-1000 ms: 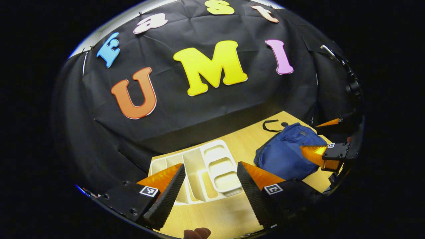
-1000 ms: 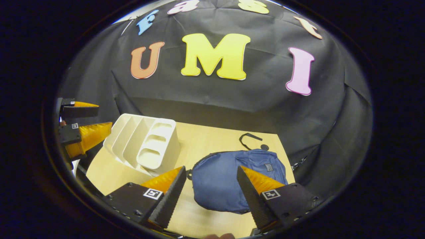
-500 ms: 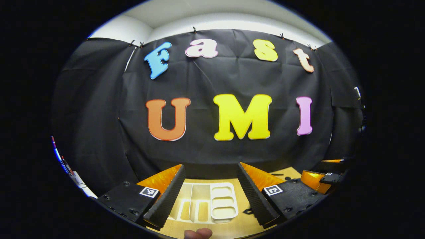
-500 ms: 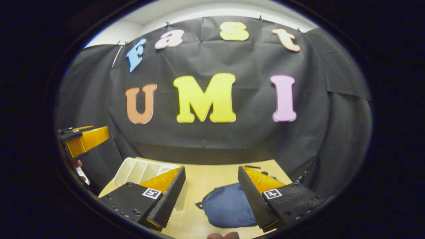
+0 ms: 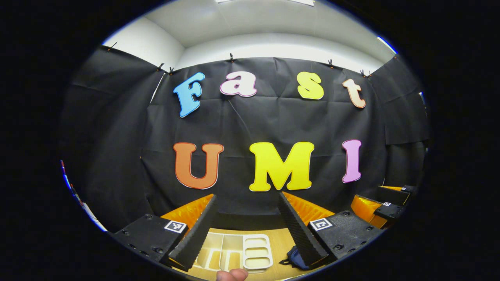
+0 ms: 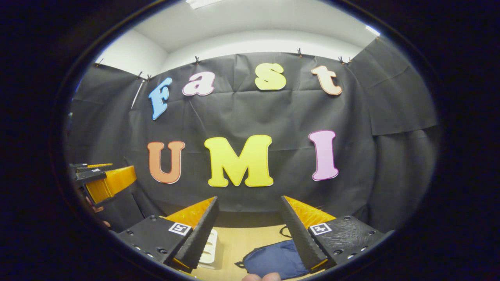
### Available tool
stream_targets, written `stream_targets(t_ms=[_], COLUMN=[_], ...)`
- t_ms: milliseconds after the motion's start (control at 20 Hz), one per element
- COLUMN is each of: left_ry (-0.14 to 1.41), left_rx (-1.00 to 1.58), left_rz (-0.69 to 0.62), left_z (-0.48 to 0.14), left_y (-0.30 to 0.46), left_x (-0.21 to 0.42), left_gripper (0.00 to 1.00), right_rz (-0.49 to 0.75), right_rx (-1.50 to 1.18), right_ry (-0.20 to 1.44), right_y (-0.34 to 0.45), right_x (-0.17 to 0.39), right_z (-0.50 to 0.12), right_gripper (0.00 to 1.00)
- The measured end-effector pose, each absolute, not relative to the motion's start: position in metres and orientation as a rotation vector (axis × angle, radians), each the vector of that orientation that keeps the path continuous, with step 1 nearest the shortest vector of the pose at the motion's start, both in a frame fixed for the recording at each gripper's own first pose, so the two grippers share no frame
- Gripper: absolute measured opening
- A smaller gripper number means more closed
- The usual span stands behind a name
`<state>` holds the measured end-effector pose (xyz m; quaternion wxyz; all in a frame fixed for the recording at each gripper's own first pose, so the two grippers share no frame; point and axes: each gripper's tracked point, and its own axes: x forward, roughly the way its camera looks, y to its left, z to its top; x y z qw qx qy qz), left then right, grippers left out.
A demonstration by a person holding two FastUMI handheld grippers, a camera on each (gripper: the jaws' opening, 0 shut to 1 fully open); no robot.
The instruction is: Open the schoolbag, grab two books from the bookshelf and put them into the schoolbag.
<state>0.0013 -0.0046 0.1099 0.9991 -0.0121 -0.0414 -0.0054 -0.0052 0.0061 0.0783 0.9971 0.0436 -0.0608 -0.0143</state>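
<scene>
Pale wood table (image 5: 279,249) sits low in both views, under the black cloth wall (image 5: 273,121) pinned up by small clips; white room wall and ceiling above it.

Left gripper view: left gripper (image 5: 247,224) held level and well above the table, jaws spread wide, nothing between them. Each finger block carries a small square black-and-white marker tag; no readable text on it. Between the fingers, far below, the white bookshelf (image 5: 238,255), a slotted plastic organiser with several dividers; whether books stand in it cannot be told from here. Just right of it, a corner of the blue schoolbag (image 5: 293,260), mostly hidden behind the right-hand finger. A fingertip (image 5: 232,274) of the person's hand shows at the bottom edge. The right gripper (image 5: 377,205) appears at the far right, off to the side, with a tiny marker tag too small to read.

Right gripper view: right gripper (image 6: 250,222) also raised, jaws wide apart and empty. Schoolbag (image 6: 275,263) lies flat on the table (image 6: 234,244) between the fingers, a thin black strap loop near its far edge; no brand label legible; zip state cannot be told. Bookshelf (image 6: 208,248) edge just left of the bag, mostly behind the left-hand finger. Left gripper (image 6: 103,179) at the far left edge, fingers apart.
</scene>
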Motion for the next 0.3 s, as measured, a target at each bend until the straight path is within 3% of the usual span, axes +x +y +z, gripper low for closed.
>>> stream_targets(t_ms=[150,200,300], left_ry=[-0.082,-0.079,-0.084], left_rx=[-0.048,-0.046,-0.042], left_rz=[0.002,0.006,0.011], left_z=[0.1096,0.1083,0.1089], left_y=[-0.0041,-0.0033,-0.0026], left_x=[0.0013,-0.0008,-0.0031], left_gripper=[0.99,0.94,0.99], right_rz=[-0.026,-0.025,-0.024], right_rx=[0.075,0.077,0.077], right_ry=[-0.138,-0.142,-0.144], right_y=[0.0038,0.0035,0.0007], right_x=[-0.0095,-0.0093,-0.0126], right_z=[0.0830,0.0836,0.0885], right_gripper=[0.94,0.94,0.94])
